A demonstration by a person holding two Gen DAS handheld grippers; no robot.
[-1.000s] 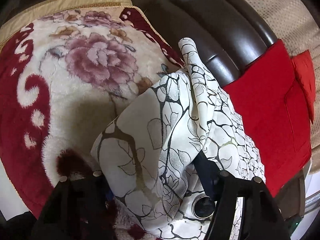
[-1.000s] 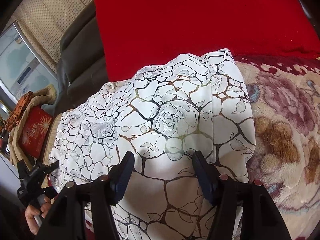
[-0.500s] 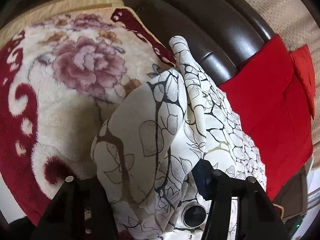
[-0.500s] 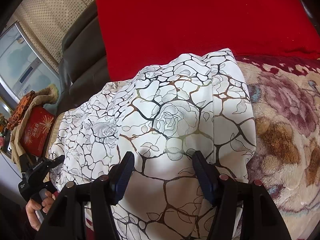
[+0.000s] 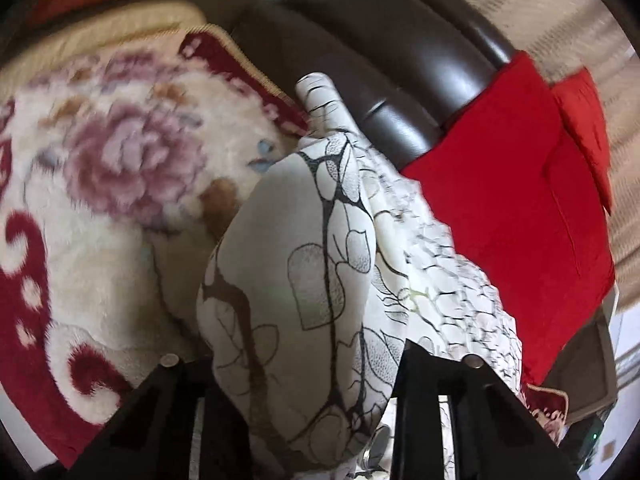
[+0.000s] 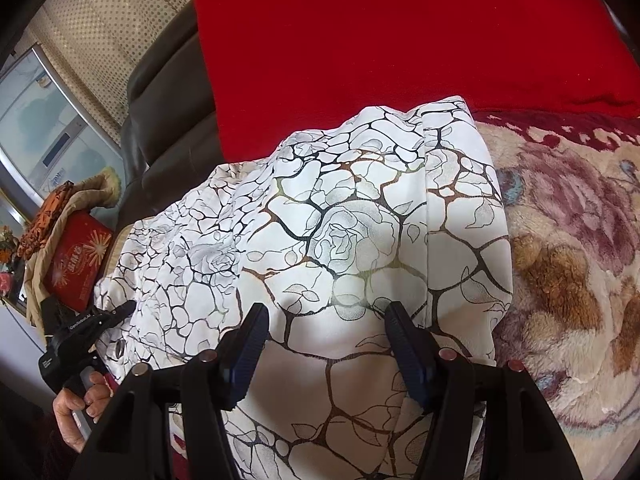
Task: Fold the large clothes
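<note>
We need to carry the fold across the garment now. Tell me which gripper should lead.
Left. The left gripper, jaws just closing, has the white patterned garment bunched between them; the right gripper stands open over flat cloth, gripping nothing.

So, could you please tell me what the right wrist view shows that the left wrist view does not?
Only the right wrist view: the left gripper with the person's hand on its handle, and a red printed box.
Only the left wrist view: a gold-trimmed blanket edge and the white garment bunched between the left fingers.
Both: the white rose-print garment, red cloth, floral plush blanket and dark leather sofa.
</note>
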